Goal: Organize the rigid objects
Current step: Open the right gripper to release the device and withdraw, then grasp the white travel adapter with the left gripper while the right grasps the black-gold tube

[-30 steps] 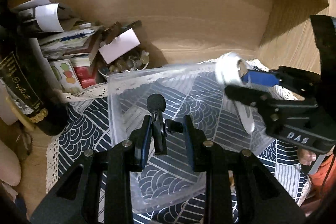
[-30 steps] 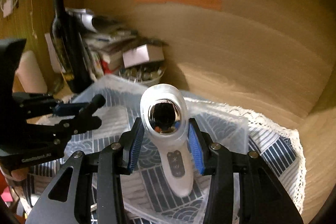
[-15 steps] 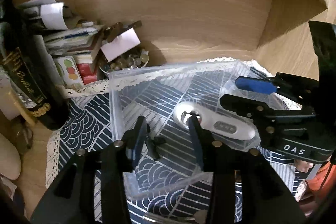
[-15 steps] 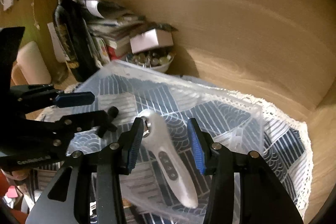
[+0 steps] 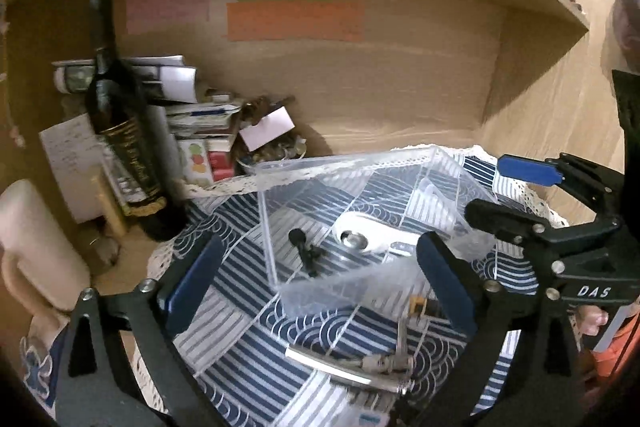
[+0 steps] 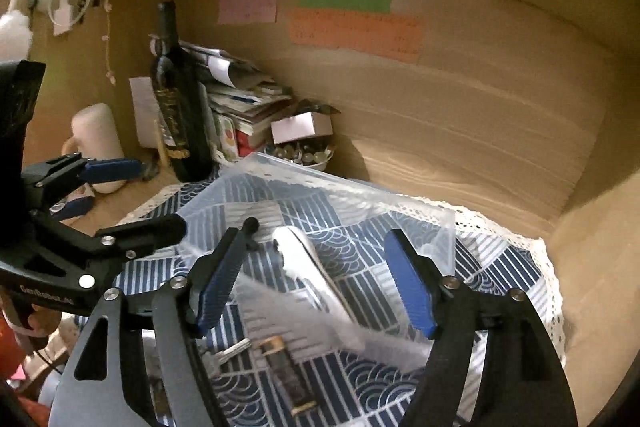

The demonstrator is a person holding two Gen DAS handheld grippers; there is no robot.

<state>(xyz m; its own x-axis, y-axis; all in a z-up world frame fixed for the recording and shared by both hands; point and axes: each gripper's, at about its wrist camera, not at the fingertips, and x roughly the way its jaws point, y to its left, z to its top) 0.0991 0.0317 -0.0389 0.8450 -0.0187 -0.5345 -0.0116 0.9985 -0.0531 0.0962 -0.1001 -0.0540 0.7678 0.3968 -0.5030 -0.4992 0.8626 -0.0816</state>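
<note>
A clear plastic bin stands on a blue patterned cloth. Inside it lie a small black clip microphone and a white handheld device. My left gripper is open and empty, pulled back in front of the bin. My right gripper is open and empty, above the bin's near side. Each gripper also shows in the other's view, the right and the left. Keys and a brown cylinder lie on the cloth near me.
A dark wine bottle stands at the left, with a white mug, stacked papers and boxes and a bowl of small items. Wooden shelf walls close in the back and right.
Both grippers let go of their objects into the bin: the microphone and the white device now lie inside. Both grippers have opened wide and drawn back from the bin.
</note>
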